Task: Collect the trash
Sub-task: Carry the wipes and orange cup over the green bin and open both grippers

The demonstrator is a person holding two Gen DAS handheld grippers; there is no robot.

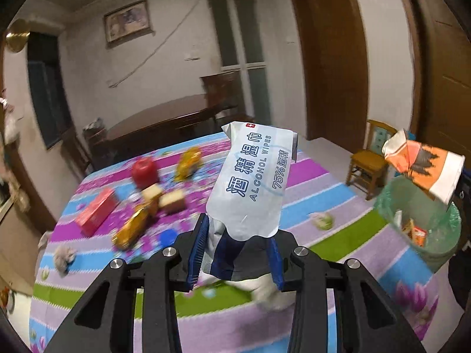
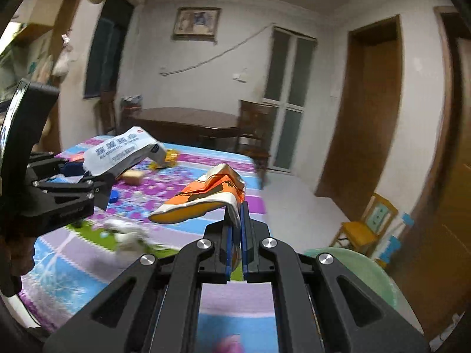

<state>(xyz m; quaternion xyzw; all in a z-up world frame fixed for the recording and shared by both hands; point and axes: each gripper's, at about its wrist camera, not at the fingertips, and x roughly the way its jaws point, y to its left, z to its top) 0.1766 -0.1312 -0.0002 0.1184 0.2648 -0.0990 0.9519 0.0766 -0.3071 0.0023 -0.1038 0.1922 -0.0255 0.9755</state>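
My left gripper (image 1: 235,229) is shut on a pale blue alcohol wipes packet (image 1: 253,182), which stands up between the blue pads above the table. That same packet (image 2: 123,153) and the left gripper (image 2: 97,182) show at the left in the right wrist view. My right gripper (image 2: 237,214) is shut on a crumpled orange and white wrapper (image 2: 203,200) that sticks out to the left of the pads. In the left wrist view the wrapper (image 1: 424,167) hangs above a green trash bin (image 1: 426,229) lined with a bag, with some trash inside.
A table with a striped floral cloth (image 1: 338,194) holds a red can (image 1: 144,170), a red box (image 1: 97,211), yellow wrappers (image 1: 132,229), cake pieces (image 1: 170,200) and crumpled tissues (image 1: 323,220). A yellow wooden chair (image 1: 371,158) stands beyond the bin. The bin's rim (image 2: 353,259) lies at lower right.
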